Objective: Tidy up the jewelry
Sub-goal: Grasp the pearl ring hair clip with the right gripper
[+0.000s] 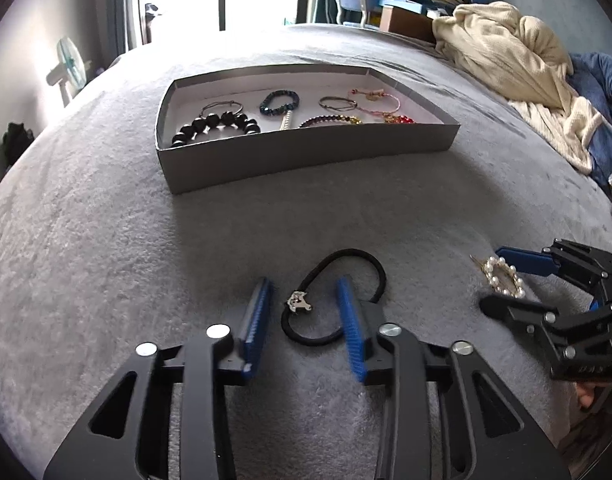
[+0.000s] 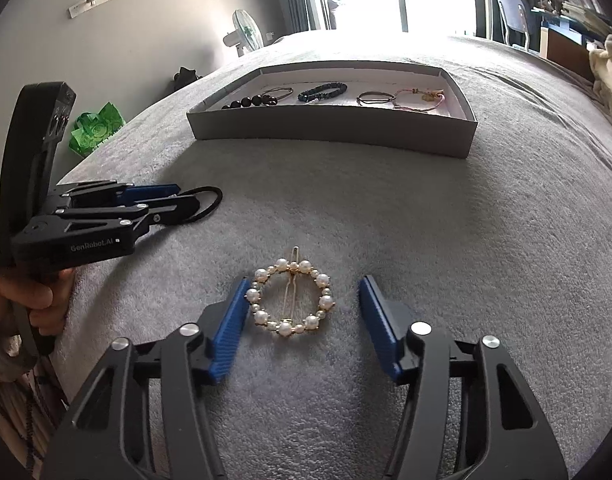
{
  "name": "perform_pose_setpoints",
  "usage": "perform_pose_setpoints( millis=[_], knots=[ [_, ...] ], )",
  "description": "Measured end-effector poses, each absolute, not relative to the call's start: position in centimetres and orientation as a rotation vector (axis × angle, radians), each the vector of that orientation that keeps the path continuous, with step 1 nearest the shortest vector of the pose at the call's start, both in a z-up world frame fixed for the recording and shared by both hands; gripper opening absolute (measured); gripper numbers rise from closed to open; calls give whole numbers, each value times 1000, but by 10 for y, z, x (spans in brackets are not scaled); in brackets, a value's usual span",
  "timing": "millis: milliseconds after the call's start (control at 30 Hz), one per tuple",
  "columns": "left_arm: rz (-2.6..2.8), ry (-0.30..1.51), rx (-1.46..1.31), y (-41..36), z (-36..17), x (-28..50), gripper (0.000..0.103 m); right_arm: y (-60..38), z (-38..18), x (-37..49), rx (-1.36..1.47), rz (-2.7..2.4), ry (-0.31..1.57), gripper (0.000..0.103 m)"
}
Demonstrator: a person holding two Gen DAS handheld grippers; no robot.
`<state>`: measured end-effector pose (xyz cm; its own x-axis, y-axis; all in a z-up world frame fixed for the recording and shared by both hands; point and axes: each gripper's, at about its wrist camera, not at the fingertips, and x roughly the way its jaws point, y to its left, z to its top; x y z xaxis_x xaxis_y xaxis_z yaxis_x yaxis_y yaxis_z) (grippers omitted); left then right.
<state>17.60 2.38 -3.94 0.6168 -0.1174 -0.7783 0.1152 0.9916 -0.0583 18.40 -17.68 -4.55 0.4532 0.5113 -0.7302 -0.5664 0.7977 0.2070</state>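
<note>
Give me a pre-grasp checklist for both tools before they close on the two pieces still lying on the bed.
1. Left tool straddles the black hair tie: ok, the charm sits between the pads.
2. Left tool gripping: not ok, jaws open.
3. Right tool straddles the pearl hair clip: ok.
4. Clip centred: not ok, it touches the left-side pad.
5. Box has bare floor left: ok.
6. Tools apart: ok.

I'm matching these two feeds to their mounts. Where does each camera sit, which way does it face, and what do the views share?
Left wrist: on the left gripper, looking down its jaws at a black hair tie; the right gripper shows at the right edge.
Right wrist: on the right gripper, facing a pearl hair clip; the left gripper and a hand show at the left.
Shared: grey box, bed, both items.
</note>
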Motion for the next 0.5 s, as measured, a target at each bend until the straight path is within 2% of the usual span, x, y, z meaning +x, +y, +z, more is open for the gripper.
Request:
perform_pose_setpoints(
  millis=[100, 500],
  knots=[
    [-147, 882, -3, 24, -37, 172, 13, -181, -44, 184, -55, 659, 867, 42],
    [-190, 778, -50, 26, 3, 165, 13, -193, -31, 186, -8, 640, 824, 41]
  ],
)
